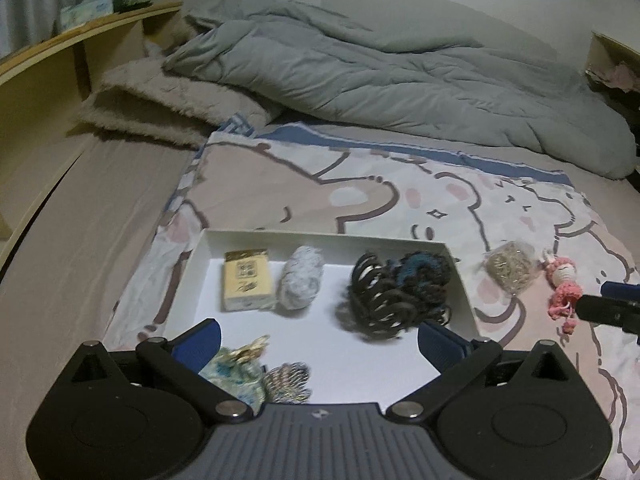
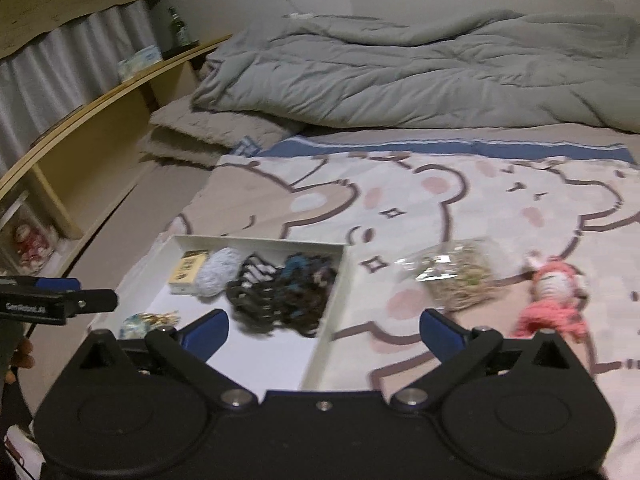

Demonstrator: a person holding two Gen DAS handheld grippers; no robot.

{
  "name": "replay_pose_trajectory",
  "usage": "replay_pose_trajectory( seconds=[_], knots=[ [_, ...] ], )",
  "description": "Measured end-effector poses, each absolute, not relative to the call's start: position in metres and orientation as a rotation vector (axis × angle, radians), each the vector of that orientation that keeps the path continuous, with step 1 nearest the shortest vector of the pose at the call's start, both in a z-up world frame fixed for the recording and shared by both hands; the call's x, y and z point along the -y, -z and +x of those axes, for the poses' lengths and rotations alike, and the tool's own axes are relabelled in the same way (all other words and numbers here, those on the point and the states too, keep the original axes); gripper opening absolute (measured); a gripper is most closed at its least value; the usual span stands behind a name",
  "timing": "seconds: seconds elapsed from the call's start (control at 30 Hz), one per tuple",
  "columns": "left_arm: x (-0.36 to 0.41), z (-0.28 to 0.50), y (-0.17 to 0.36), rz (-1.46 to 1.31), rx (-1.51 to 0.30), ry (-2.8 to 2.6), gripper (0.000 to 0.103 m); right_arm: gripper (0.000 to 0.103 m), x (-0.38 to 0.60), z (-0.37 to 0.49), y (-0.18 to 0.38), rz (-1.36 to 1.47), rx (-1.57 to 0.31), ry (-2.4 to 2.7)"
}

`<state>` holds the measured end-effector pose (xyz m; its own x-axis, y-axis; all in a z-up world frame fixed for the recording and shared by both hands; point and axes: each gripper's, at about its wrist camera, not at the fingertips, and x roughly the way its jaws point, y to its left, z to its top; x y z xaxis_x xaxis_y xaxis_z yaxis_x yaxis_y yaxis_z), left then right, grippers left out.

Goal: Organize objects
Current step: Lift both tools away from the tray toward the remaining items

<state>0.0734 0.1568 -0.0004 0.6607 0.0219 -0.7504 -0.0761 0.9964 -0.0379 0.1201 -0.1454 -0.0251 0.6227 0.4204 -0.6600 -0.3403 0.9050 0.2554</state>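
At the far left of the right wrist view, a wooden headboard shelf [image 2: 100, 120] runs along the bed, and a green bottle [image 2: 179, 28] stands on it, blurry and small. A bit of a hand [image 2: 22, 356] peeks in at the left edge, mostly cut off. Lower left of the middle sits a white tray [image 1: 460, 280] on a bear-print blanket [image 1: 280, 184]. Inside it, from left to right, lie a yellow box [image 1: 246, 280], a pale yarn ball [image 1: 302, 280] and a dark heap of hair ties [image 1: 396, 296]. Two shiny small things near the tray's front edge are half hidden behind the left claw [image 1: 318, 344]. That claw is spread wide and holds nothing. Right of the tray, on the blanket, lie a clear bag of tan bits [image 2: 456, 280] and a pink knitted doll [image 2: 554, 300], both smeared by blur. The right claw [image 2: 324, 336] is spread wide too, with nothing in it. A grey quilt [image 1: 380, 72] fills the top of the frame.
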Motion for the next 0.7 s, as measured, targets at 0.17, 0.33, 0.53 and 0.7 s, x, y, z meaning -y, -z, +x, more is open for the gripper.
replay_pose_trajectory(
  seconds=[0.17,0.33,0.53,0.7],
  knots=[
    [-0.133,0.083,-0.002,-0.047,-0.839,-0.023,0.103,0.103,0.171,0.124,0.019,0.115,-0.770,-0.388],
    [-0.109,0.093,-0.003,-0.035,-0.833,0.003,0.103,0.103,0.194,0.126,0.015,0.133,-0.756,-0.352],
    [-0.084,0.105,-0.003,-0.031,-0.818,0.032,0.103,0.103,0.219,0.129,0.018,0.158,-0.746,-0.312],
    [-0.066,0.116,-0.002,-0.042,-0.804,0.055,0.103,0.103,0.236,0.131,0.018,0.139,-0.729,-0.283]
  ],
)
